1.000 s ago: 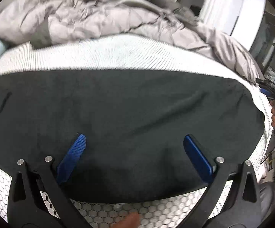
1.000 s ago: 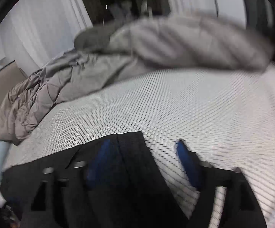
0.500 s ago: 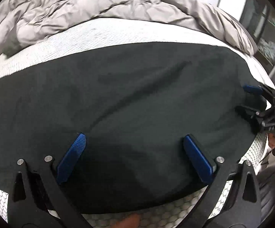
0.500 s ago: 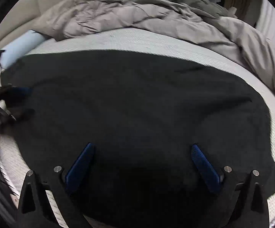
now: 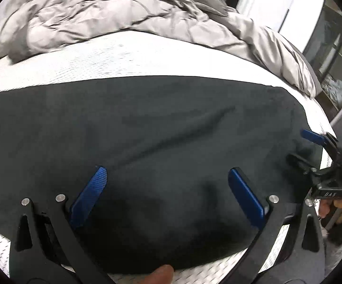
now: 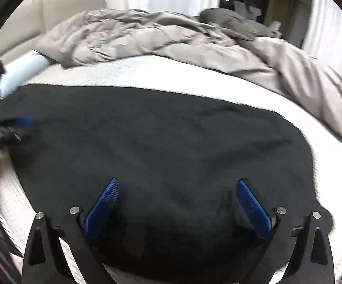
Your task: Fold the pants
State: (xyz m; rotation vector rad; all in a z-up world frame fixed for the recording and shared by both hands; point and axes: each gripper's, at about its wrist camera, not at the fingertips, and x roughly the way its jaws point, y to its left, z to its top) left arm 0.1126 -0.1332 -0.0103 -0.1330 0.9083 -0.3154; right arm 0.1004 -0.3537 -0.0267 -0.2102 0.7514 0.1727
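Both hand-held grippers, left (image 5: 166,196) and right (image 6: 177,206), spread wide, empty, over pants' (image 5: 147,130) near edge.

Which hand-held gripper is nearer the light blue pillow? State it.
Left. The left hand-held gripper is over the end of the pants beside the light blue pillow; the right hand-held gripper is over the opposite end.

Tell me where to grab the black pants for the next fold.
Judging by the pose: pants lie flat across the mattress, so pinch the near edge, coming low from the front. Left gripper and right gripper both hover open above it.
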